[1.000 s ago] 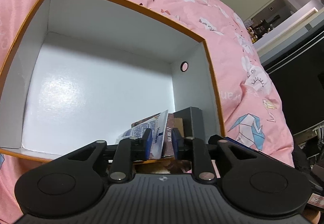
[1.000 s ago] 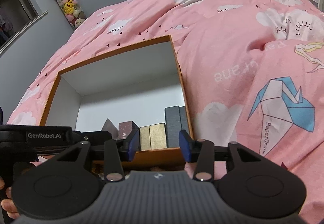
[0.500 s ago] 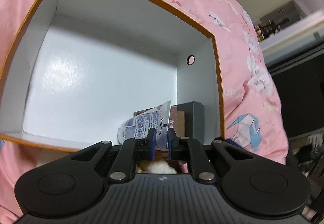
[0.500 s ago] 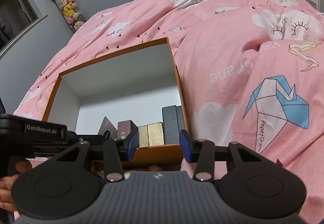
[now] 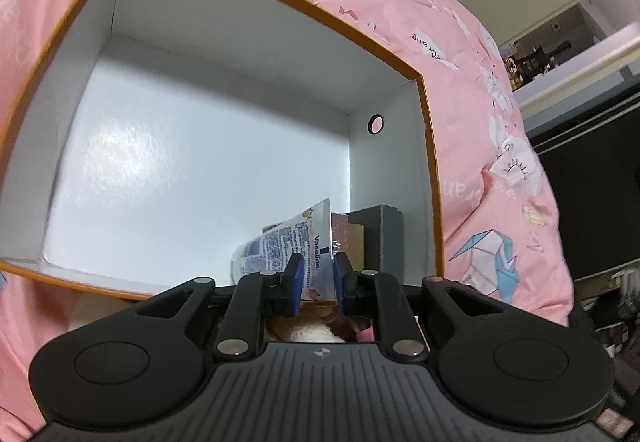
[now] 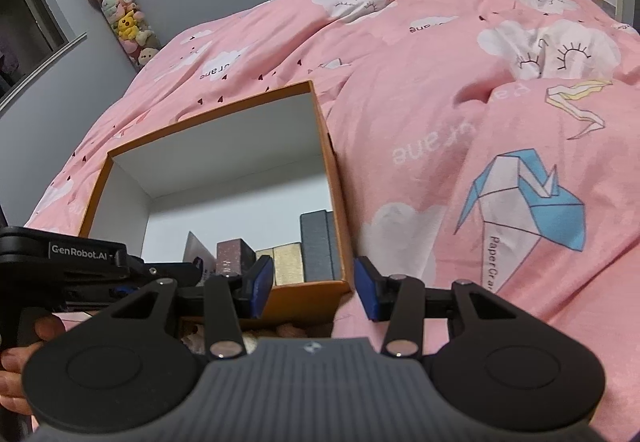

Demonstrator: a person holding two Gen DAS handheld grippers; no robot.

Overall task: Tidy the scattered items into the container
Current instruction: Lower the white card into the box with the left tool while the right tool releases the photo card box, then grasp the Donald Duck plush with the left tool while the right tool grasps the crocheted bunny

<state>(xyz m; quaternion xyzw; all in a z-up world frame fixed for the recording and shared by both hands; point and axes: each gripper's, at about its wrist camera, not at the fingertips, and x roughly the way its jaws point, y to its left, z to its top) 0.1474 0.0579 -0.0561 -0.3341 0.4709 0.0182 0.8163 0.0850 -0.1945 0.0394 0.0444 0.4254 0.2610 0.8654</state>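
The box (image 5: 430, 170) on the quilt (image 6: 460, 130) holds a grey case (image 5: 386, 238), small blocks (image 6: 286, 262) and a tube (image 5: 288, 248) in its near right corner. The tube's crimped end points up. Left gripper (image 5: 316, 278) slightly parted around the tube, grip unclear; right gripper (image 6: 314, 286) spread wide, holding nothing.

Both handheld grippers are showing matte black bodies with ribbed grey top plates, each flanked by 2 round black discs. The left gripper (image 5: 316, 278) and right gripper (image 6: 313, 288) are wearing blue pads on black linkage arms studded with silver rivets. White "GenRobot.AI" lettering is showing on the left unit. Bare fingers (image 6: 18, 358) are looking pinkish.
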